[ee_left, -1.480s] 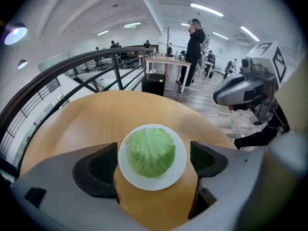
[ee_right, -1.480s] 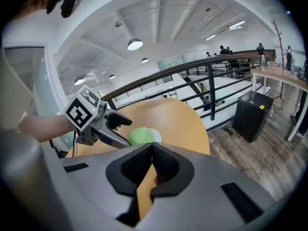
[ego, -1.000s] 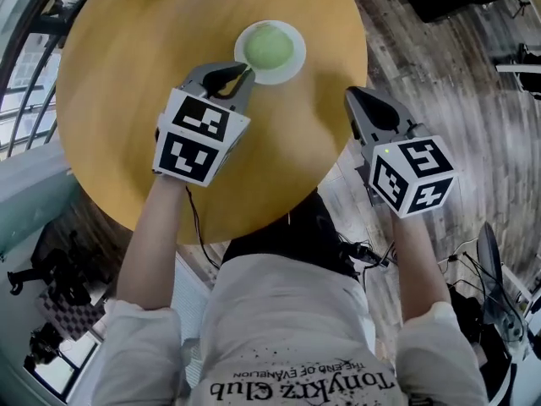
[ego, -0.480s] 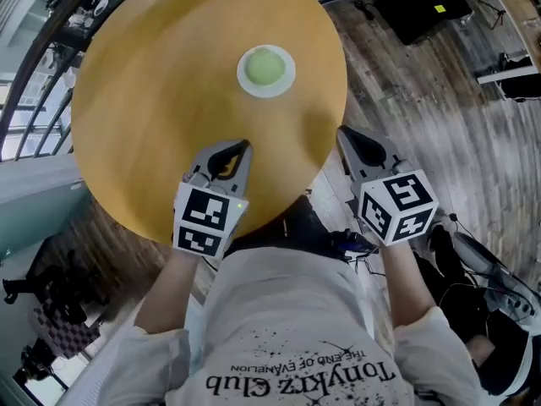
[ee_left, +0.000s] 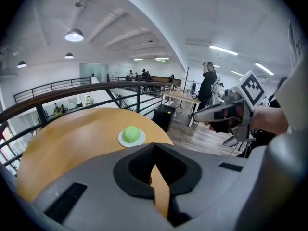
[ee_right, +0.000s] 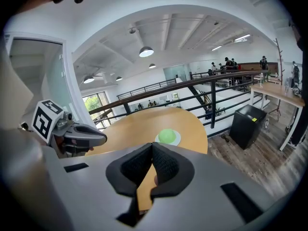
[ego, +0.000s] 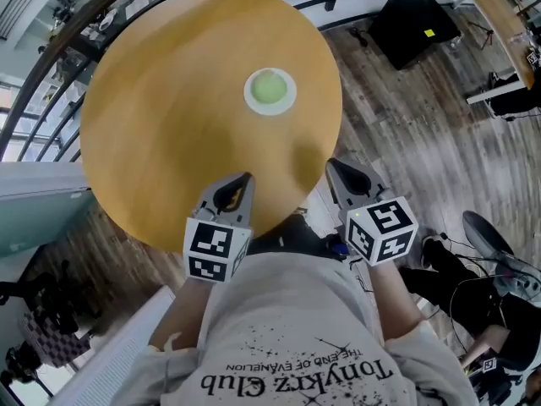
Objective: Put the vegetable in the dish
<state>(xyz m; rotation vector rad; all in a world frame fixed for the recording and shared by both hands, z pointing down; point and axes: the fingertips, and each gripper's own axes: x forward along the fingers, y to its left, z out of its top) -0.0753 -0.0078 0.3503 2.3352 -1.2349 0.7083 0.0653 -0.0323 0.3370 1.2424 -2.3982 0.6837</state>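
A round green vegetable (ego: 269,86) lies in a small white dish (ego: 252,100) on the far right part of the round wooden table (ego: 169,117). Both grippers hang back near my body, well apart from the dish. My left gripper (ego: 244,178) is over the table's near edge, shut and empty. My right gripper (ego: 331,165) is just off the table's right edge, also shut with nothing in it. In the left gripper view the vegetable (ee_left: 131,133) sits beyond the closed jaws. The right gripper view shows the vegetable (ee_right: 167,135) ahead and the left gripper (ee_right: 98,139) at its left.
A black metal railing (ego: 51,49) curves round the table's far side. A black box (ego: 414,11) stands on the wooden floor (ego: 406,134) at the upper right. Cables and a chair (ego: 486,244) lie to the right of me.
Both grippers have drawn back from the dish toward my body; the left one was right beside the dish a second ago. The vegetable stays in the dish.
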